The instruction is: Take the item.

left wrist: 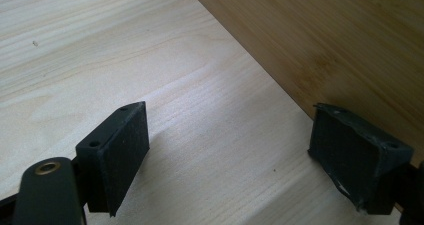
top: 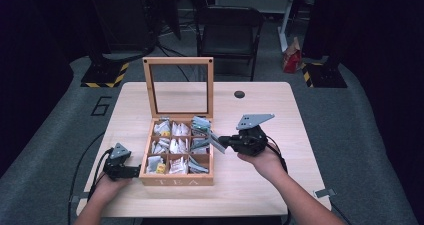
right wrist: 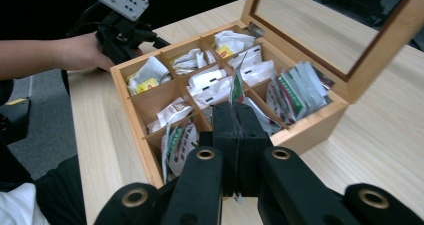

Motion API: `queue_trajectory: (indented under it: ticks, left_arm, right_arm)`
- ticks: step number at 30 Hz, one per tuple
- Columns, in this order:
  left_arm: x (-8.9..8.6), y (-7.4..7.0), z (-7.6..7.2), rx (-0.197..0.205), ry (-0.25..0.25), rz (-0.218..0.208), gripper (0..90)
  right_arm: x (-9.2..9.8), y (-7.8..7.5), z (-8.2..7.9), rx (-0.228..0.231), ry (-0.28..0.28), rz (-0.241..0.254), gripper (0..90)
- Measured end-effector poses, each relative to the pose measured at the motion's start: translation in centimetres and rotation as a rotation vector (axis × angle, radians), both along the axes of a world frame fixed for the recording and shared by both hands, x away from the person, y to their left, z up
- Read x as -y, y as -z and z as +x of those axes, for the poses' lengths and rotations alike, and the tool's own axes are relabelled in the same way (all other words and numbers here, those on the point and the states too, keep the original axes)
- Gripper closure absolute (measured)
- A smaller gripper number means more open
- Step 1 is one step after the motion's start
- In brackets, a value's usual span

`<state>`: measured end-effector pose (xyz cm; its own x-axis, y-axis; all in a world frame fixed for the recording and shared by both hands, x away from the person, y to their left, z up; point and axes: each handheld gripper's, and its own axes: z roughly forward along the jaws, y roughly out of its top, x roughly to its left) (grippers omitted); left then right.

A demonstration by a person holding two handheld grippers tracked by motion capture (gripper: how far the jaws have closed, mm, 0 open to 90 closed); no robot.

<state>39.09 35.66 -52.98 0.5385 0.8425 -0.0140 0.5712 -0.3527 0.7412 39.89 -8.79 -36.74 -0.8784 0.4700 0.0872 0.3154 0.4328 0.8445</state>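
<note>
Lifting 1 tea bag (right wrist: 236,85) from the tea box (top: 176,179), the right gripper (right wrist: 238,115) pinches it; left gripper (left wrist: 230,155), jaws apart, steadies the box's near-left side. Next: carry it clear.

Tea bag (right wrist: 236,85): lower part hidden between the closed pads of the right tongs (right wrist: 239,130); print too small to read.
Box (left wrist: 320,40): in the left gripper view one plain wooden side, cut off at top and right edges.
Lid (right wrist: 345,40): top cut off by the picture's edge.
Packets (top: 175,147): wording too small from above.
Person's forearms: cut off at the bottom edge.
</note>
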Motion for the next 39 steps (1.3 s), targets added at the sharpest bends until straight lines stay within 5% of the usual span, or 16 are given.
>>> queue_trajectory:
  ticks: [19, 39]
  left_arm:
    - [0.0, 0.0, 0.0, 0.0, -0.001, -0.001, 15.7]
    - [0.0, 0.0, 0.0, 0.0, -0.001, -0.001, 15.7]
  right_arm:
    - [3.8, -0.5, 0.6, 0.022, 0.098, -0.005, 89.9]
    - [7.7, 0.6, 0.7, 0.022, 0.197, -0.023, 89.8]
